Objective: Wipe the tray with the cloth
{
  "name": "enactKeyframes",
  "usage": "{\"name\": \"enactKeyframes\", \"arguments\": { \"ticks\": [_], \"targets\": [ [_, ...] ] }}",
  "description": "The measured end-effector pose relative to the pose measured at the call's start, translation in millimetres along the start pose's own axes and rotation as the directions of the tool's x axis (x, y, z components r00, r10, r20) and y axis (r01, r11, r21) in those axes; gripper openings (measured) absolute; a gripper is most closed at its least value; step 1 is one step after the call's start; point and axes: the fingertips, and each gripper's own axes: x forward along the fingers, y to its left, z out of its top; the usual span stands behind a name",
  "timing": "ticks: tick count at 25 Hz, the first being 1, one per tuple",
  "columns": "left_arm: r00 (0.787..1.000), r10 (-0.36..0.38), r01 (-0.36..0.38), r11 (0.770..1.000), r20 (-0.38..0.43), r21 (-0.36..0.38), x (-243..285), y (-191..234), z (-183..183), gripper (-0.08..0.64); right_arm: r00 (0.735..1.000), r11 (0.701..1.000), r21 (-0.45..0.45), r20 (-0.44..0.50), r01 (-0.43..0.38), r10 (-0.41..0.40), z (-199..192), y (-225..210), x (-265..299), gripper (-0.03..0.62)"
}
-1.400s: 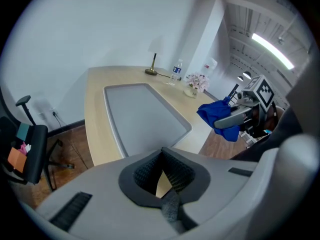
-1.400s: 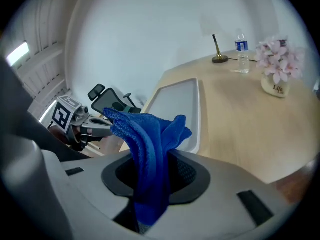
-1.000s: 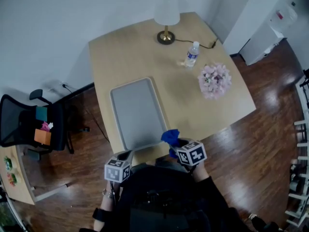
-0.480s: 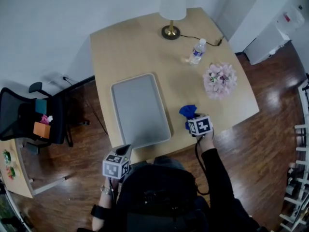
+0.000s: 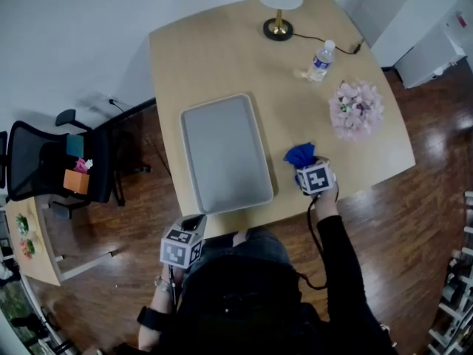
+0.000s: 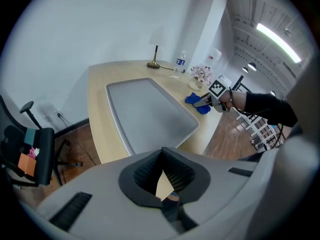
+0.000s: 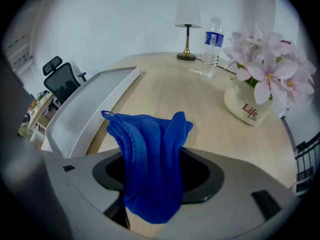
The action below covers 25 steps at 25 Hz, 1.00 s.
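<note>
2 jaws of right gripper (image 5: 306, 168) just opened, cloth (image 7: 150, 149) between.

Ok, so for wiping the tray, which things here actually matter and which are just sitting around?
Part of the job:
- grey rectangular tray
- crumpled blue cloth, on the table beside the tray

Just lying about:
- white-shaded lamp with a brass base
- clear plastic water bottle
- pink flowers in a cream vase
- black office chair, off the table
</note>
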Motion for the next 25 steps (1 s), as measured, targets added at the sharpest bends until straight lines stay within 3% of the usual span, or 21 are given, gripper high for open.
{"name": "enactKeyframes", "arguments": {
  "ticks": [3, 7, 11, 14, 17, 23, 25],
  "targets": [
    [1.000, -0.002, 0.001, 1.000, 0.008, 0.019, -8, 5, 1, 0.003, 0.999, 0.998, 0.054, 0.028, 0.019, -0.020, 2, -1, -18, 0.323],
    [0.998, -0.016, 0.014, 0.999, 0.052, 0.032, -20, 16, 12, 0.003, 0.981, 0.994, 0.100, 0.184, 0.048, -0.066, 28, 3, -76, 0.328],
    [0.993, -0.042, 0.037, 0.998, 0.108, 0.051, -31, 21, 25, 0.003, 0.953, 0.985, 0.148, 0.301, -0.090, 0.042, 38, 61, -133, 0.328],
    [0.989, -0.069, 0.060, 0.996, 0.134, 0.068, -35, 21, 25, 0.003, 0.934, 0.970, 0.142, 0.329, -0.196, 0.140, 28, 122, -152, 0.324],
    [0.984, -0.107, 0.098, 0.993, 0.144, 0.068, -34, 15, 18, 0.003, 0.930, 0.959, 0.123, 0.302, -0.254, 0.208, 5, 178, -149, 0.250],
    [0.978, -0.173, 0.162, 0.983, 0.121, 0.091, -24, -12, -6, 0.003, 0.904, 0.919, 0.064, 0.219, -0.388, 0.366, -35, 252, -133, 0.009],
    [0.976, -0.187, 0.176, 0.980, 0.114, 0.094, -22, -19, -15, 0.003, 0.897, 0.911, 0.037, 0.198, -0.410, 0.396, -42, 263, -132, 0.009]
  ]
}}
